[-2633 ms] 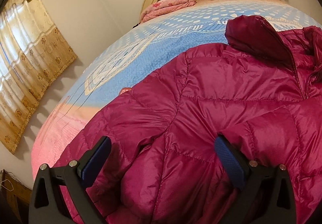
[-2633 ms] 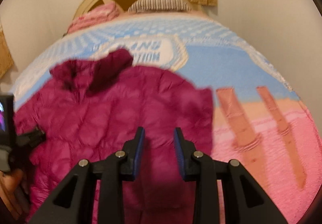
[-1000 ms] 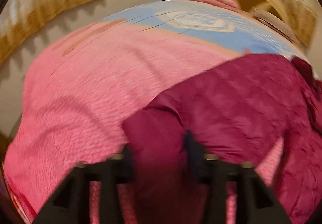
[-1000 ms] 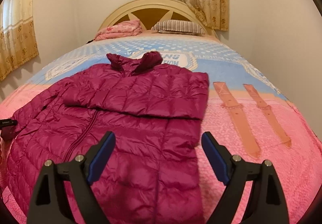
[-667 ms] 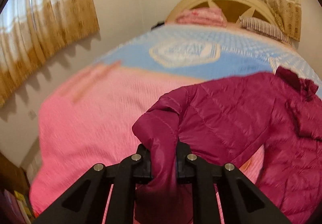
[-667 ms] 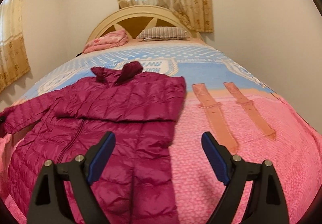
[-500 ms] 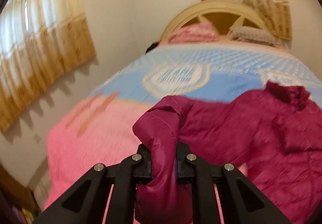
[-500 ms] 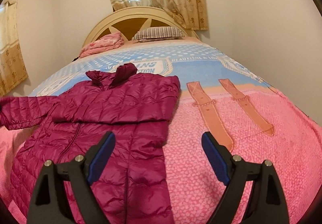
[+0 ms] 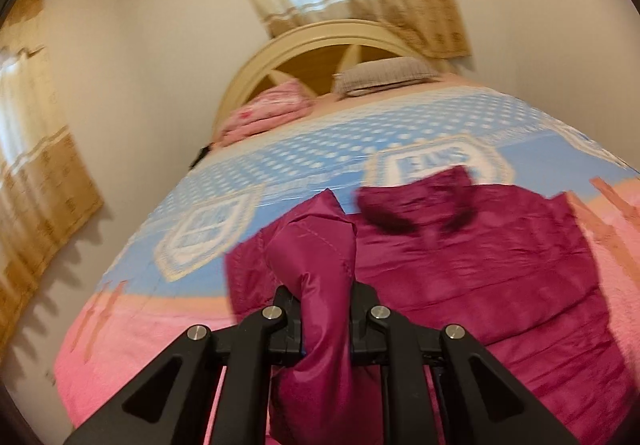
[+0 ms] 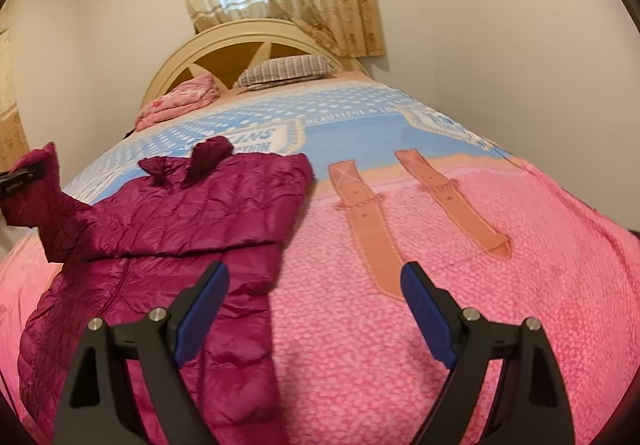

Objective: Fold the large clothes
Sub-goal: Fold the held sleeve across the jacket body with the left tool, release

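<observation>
A magenta puffer jacket (image 10: 168,221) lies on the bed, its right sleeve folded across the chest. My left gripper (image 9: 325,319) is shut on the jacket's left sleeve (image 9: 316,257) and holds it lifted above the bed; the jacket body (image 9: 480,257) lies beyond to the right. In the right wrist view the lifted sleeve (image 10: 36,181) and the left gripper's tip (image 10: 20,175) show at the far left. My right gripper (image 10: 316,309) is open and empty, above the pink bedspread to the right of the jacket's hem.
The bed (image 10: 460,285) has a pink and blue bedspread with two orange strap patterns. A striped pillow (image 10: 286,71) and a folded pink blanket (image 10: 176,103) lie by the headboard. Walls stand close at left and right, with curtains behind the headboard and at left.
My left gripper closed on the left sleeve and has lifted it up and over toward the jacket's middle. My right gripper let go of the folded right sleeve, opened and drew back to the right.
</observation>
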{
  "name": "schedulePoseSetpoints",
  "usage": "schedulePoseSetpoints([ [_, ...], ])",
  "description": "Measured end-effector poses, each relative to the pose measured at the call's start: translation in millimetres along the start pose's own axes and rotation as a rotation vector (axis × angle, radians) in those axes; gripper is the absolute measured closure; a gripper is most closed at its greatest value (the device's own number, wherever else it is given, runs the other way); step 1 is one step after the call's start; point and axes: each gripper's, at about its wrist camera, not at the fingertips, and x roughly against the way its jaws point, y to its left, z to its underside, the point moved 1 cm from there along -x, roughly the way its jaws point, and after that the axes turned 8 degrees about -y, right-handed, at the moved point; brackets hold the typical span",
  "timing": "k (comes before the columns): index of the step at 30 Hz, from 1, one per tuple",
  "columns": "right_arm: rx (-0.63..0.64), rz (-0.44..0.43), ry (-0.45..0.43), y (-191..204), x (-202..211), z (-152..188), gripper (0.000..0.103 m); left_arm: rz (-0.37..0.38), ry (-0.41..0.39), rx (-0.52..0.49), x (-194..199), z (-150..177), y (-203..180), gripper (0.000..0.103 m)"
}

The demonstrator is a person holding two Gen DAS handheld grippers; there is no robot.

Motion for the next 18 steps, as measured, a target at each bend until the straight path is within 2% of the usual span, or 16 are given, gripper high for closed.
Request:
schedulePoseSetpoints([
  [4, -0.027, 0.013, 0.027, -12.0, -5.8, 6.4, 0.014, 0.030, 0.003, -0.016, -7.9, -3.8, -46.6, 0.087],
  [5, -0.029, 0.014, 0.034, -13.3, -7.4, 7.9, 0.014, 0.053, 0.019, -0.012, -13.9, -3.9, -57.0, 0.079],
  [7, -0.031, 0.013, 0.050, -15.3, -10.5, 10.1, 0.014, 0.040, 0.043, -0.027, -25.0, -4.2, -72.3, 0.052],
  [8, -0.031, 0.012, 0.058, -15.8, -12.2, 10.6, 0.014, 0.027, 0.042, -0.030, -26.7, -3.9, -76.6, 0.028],
  [9, -0.031, 0.012, 0.063, -16.2, -13.4, 10.9, 0.014, 0.016, 0.024, -0.029, -26.7, -3.6, -79.2, 0.020],
  [11, -0.030, 0.011, 0.072, -14.7, -16.2, 9.8, 0.014, 0.011, -0.005, -0.031, -26.0, -0.2, -76.0, 0.019],
  [14, -0.020, -0.003, 0.081, -6.0, -20.4, 6.5, 0.014, 0.004, 0.000, -0.022, -30.7, 4.4, -63.9, 0.019],
  [18, -0.003, -0.064, 0.097, 24.4, -30.3, -3.4, 0.014, -0.028, 0.007, 0.043, -35.9, 13.3, -24.2, 0.018],
])
